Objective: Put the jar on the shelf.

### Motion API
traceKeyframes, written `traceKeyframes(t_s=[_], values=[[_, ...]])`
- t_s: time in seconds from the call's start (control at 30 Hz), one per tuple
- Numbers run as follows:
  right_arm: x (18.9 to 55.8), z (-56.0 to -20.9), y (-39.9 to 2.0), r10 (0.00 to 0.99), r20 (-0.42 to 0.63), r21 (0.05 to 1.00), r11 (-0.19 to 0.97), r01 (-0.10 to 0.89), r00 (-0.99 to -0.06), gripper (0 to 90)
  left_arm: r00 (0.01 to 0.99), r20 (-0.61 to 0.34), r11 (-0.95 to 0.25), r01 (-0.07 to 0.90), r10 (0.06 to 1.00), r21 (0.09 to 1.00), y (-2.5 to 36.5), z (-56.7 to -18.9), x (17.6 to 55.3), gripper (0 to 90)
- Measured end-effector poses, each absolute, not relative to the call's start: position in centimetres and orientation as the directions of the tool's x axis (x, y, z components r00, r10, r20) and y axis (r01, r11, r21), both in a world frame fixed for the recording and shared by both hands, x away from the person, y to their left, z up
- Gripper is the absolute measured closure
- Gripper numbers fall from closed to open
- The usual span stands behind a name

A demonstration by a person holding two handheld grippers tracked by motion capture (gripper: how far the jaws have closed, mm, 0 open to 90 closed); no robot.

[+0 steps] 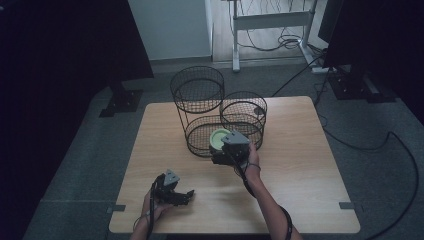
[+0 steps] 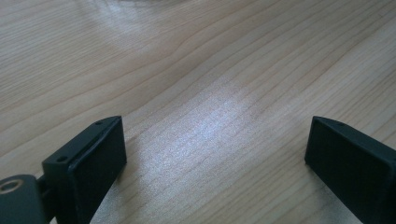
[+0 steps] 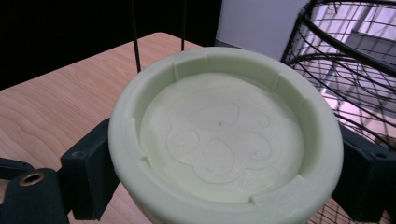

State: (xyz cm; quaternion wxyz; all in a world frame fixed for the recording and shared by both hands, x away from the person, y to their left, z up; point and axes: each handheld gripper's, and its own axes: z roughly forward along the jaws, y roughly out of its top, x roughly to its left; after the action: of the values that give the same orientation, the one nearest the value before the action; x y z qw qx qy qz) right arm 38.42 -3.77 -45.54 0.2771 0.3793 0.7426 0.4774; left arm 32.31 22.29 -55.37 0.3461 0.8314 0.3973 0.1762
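A pale green round bowl (image 3: pixel 219 135) with a paw print moulded in its base sits between the jaws of my right gripper (image 3: pixel 224 163), which is shut on it. In the high view that bowl (image 1: pixel 218 137) hangs at the front rim of the low wire basket (image 1: pixel 200 145), held by the right gripper (image 1: pixel 227 150). My left gripper (image 1: pixel 177 196) rests low over the table's front left part. Its jaws stand wide open over bare wood, with nothing between its fingertips (image 2: pixel 95 158).
A black wire basket stand holds a tall basket (image 1: pixel 197 90), a mid one (image 1: pixel 244 107) and the low front one at the middle of the wooden table (image 1: pixel 300 160). Cables and desk legs lie on the floor beyond.
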Motion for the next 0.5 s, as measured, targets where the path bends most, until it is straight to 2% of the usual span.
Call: traceKeyframes(t_s=[0.5], values=[[39.9,-45.8,-1.5,0.825,-0.061,0.912,0.275,0.305,-0.562,11.0,0.627,0.022,-0.452,0.537,0.779,0.712,22.3,-55.3,32.3,4.9]])
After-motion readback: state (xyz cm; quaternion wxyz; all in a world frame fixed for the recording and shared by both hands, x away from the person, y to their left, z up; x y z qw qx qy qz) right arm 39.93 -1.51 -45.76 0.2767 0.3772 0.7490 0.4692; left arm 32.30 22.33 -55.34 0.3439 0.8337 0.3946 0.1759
